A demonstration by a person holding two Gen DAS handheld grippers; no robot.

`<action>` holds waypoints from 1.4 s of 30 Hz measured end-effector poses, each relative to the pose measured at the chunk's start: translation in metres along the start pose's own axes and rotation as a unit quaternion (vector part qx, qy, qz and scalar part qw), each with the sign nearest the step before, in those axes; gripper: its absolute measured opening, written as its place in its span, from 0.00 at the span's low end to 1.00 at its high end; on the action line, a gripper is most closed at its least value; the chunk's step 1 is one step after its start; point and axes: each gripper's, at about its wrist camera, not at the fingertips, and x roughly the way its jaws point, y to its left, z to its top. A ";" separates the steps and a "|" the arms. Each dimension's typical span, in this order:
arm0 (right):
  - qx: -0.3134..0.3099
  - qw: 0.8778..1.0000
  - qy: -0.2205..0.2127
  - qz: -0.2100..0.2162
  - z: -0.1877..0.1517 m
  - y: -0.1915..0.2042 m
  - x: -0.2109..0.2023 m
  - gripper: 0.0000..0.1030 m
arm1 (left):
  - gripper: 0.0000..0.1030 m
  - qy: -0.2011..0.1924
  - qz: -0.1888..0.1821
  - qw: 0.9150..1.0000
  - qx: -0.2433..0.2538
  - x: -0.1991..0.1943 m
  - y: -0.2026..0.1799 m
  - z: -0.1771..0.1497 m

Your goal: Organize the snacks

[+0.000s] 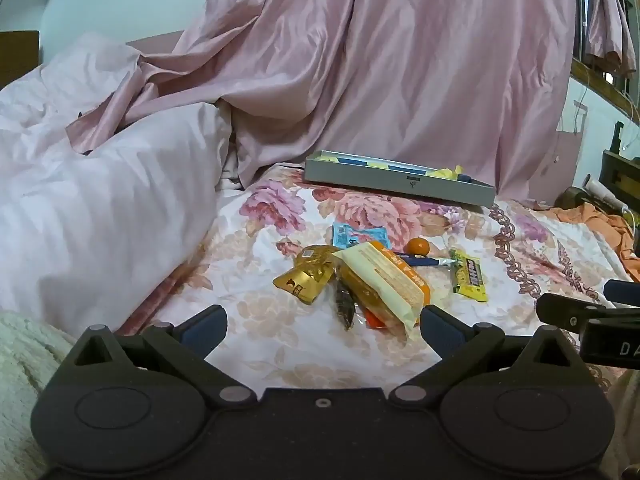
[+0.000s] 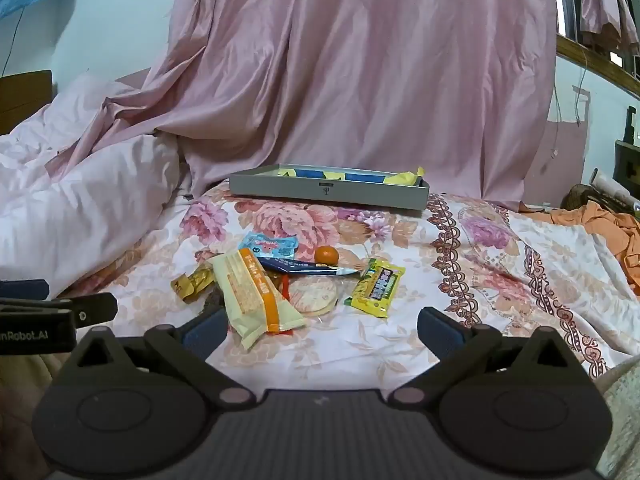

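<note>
Above snacks (image 2: pixel 280 284), both fingers (image 2: pixel 204 330) spread.

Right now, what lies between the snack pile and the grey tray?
Only bare flowered bedspread between the snack pile and tray, in both views.

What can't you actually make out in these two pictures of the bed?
- Contents of the shallow grey tray: both views, its near wall hides all but blue and yellow tops.
- Dark snack beneath the long cream-and-orange packet: left view, mostly covered.
- Print on the yellow candy wrapper: too small and blurred.
</note>
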 end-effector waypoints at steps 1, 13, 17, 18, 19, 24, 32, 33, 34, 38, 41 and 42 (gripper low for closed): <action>0.001 1.000 0.000 0.000 0.000 0.000 0.000 1.00 | 0.99 0.001 0.001 1.000 -0.001 0.000 0.000 0.000; 0.003 1.000 0.000 0.002 0.000 0.001 0.000 1.00 | 0.99 0.008 -0.005 1.000 -0.016 0.000 0.001 -0.001; 0.003 1.000 0.001 0.002 0.000 0.001 0.000 1.00 | 0.99 0.008 -0.005 1.000 -0.016 0.004 0.000 -0.002; 0.004 1.000 0.001 0.002 0.000 0.001 0.000 1.00 | 0.99 0.008 -0.005 1.000 -0.016 0.004 0.000 -0.001; 0.003 1.000 0.001 0.002 0.000 0.001 0.000 1.00 | 0.99 0.008 -0.005 1.000 -0.015 0.002 -0.001 -0.002; 0.004 1.000 0.001 0.002 0.000 0.001 0.000 1.00 | 0.99 0.009 -0.006 1.000 -0.011 0.005 -0.005 -0.006; 0.004 1.000 0.001 0.003 -0.001 0.000 0.000 1.00 | 0.99 0.010 -0.006 1.000 -0.012 0.005 -0.004 -0.006; 0.004 1.000 0.001 0.003 -0.001 0.000 0.000 1.00 | 0.99 0.010 -0.006 1.000 -0.012 0.005 -0.003 -0.005; 0.004 1.000 0.001 0.003 -0.001 0.001 0.000 1.00 | 0.99 0.010 -0.006 1.000 -0.012 0.005 -0.003 -0.005; 0.004 1.000 0.001 0.003 0.000 0.001 0.000 1.00 | 0.99 0.010 -0.006 1.000 -0.013 0.005 -0.003 -0.005; 0.004 1.000 0.001 0.003 0.000 0.001 0.000 1.00 | 0.99 0.011 -0.006 1.000 -0.013 0.005 -0.002 -0.005; 0.004 1.000 0.001 0.003 0.000 0.001 0.000 1.00 | 0.99 0.011 -0.006 1.000 -0.013 0.005 -0.003 -0.006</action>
